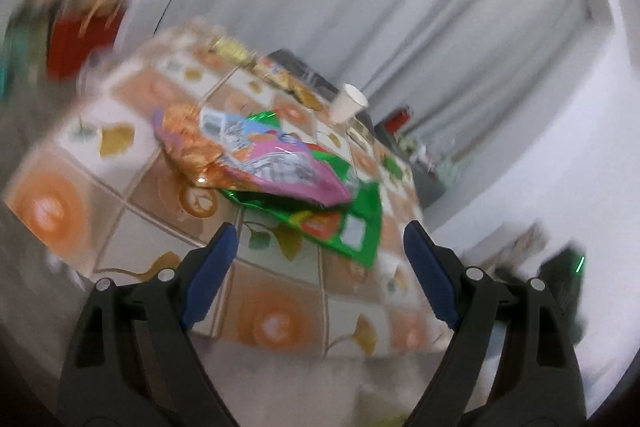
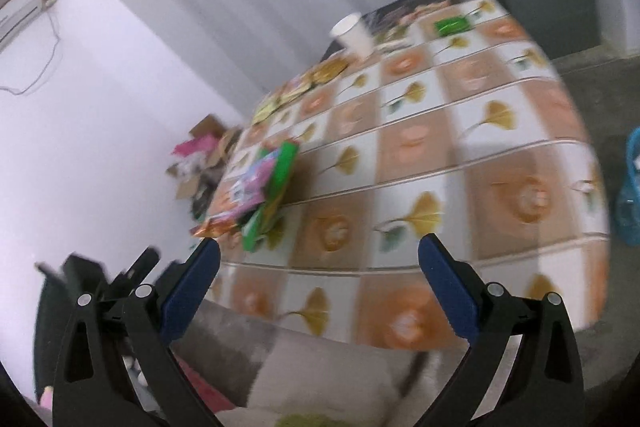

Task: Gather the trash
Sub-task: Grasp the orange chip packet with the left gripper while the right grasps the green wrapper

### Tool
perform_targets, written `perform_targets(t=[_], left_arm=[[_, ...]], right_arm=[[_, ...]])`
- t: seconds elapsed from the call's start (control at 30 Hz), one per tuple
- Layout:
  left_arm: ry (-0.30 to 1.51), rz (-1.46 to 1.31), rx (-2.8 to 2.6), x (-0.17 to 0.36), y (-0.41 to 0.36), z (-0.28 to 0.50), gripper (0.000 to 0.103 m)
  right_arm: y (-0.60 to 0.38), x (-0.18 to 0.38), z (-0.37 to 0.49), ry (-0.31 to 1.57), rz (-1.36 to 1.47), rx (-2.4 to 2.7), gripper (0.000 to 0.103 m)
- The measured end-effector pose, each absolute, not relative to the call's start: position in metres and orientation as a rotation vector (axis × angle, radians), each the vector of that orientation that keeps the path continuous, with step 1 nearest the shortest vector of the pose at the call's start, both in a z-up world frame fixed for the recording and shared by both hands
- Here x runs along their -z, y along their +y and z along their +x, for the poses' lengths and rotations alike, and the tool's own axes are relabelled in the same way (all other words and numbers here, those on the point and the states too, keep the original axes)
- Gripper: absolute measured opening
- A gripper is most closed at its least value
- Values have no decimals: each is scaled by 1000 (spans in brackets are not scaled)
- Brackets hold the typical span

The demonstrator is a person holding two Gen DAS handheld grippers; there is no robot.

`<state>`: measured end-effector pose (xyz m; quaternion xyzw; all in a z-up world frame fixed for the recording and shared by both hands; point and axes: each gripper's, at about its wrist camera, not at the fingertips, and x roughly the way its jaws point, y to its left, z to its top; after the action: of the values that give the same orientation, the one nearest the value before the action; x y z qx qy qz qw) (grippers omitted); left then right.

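Both views are blurred and tilted. A worktop point(image 1: 280, 323) covered in a cloth printed with orange circles and yellow leaves fills the middle of each view. On it lies a loose pile of snack wrappers: an orange and pink wrapper point(image 1: 256, 159) resting on top of a green wrapper point(image 1: 340, 223). The left gripper point(image 1: 320, 239) has its blue-padded fingers spread wide with nothing between them, and it is just short of the pile, near the green wrapper's edge. The right gripper point(image 2: 320, 247) is likewise spread wide and empty, above the worktop's near edge, with the same wrapper pile up and to the left of its left finger. Farther back on the worktop stands a white paper cup point(image 1: 349, 103) beside more flat packets point(image 1: 288, 79). Pale curtains point(image 1: 400, 7) hang behind.
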<state>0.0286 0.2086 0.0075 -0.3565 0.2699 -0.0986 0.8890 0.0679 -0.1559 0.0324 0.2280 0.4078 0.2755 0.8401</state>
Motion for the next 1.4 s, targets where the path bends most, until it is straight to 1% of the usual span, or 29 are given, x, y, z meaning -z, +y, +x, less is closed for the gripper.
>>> perform_targets(t=[0.07, 0.17, 0.27, 0.33, 0.4, 0.43, 0.5, 0.57, 0.7, 0.87, 0.9, 0.93, 1.0, 1.03, 1.2, 1.27, 1.4], left_arm=[[577, -859, 203, 6, 223, 44, 77], [589, -1050, 205, 26, 239, 65, 77], [594, -1148, 179, 39, 246, 77, 77], [599, -1210, 154, 46, 252, 85, 75], [598, -1239, 124, 52, 256, 91, 70], [600, -1245, 112, 54, 257, 93, 69], [605, -1254, 91, 57, 258, 99, 62], [614, -1253, 78, 58, 257, 103, 57], [608, -1238, 43, 58, 259, 106, 57], [616, -1193, -22, 54, 257, 110, 55], [620, -1173, -50, 52, 255, 111, 49], [624, -1160, -69, 51, 255, 112, 45], [646, -1125, -99, 52, 254, 115, 34], [653, -1117, -102, 54, 256, 113, 33], [650, -1088, -95, 55, 258, 111, 32], [645, -1063, -88, 53, 257, 112, 32], [634, -1024, -66, 48, 254, 113, 31]], right_arm=[[-146, -32, 80, 885, 484, -600, 94], [-126, -22, 101, 940, 503, -624, 89], [-112, -10, 121, 1006, 546, -636, 84], [-103, -1, 132, 1043, 575, -644, 80], [-97, 6, 140, 1066, 599, -652, 79], [-93, 10, 144, 1079, 610, -655, 78], [-88, 16, 149, 1096, 627, -662, 77], [-81, 21, 154, 1116, 645, -671, 75], [-72, 27, 160, 1134, 659, -691, 74], [-57, 33, 167, 1159, 639, -694, 67], [-55, 35, 168, 1163, 635, -693, 65], [-53, 37, 170, 1170, 633, -693, 61], [-50, 40, 172, 1178, 627, -694, 58], [-47, 42, 174, 1181, 622, -694, 56], [-43, 48, 176, 1200, 621, -703, 48], [-41, 52, 177, 1218, 637, -707, 42], [-42, 60, 178, 1242, 675, -713, 26]])
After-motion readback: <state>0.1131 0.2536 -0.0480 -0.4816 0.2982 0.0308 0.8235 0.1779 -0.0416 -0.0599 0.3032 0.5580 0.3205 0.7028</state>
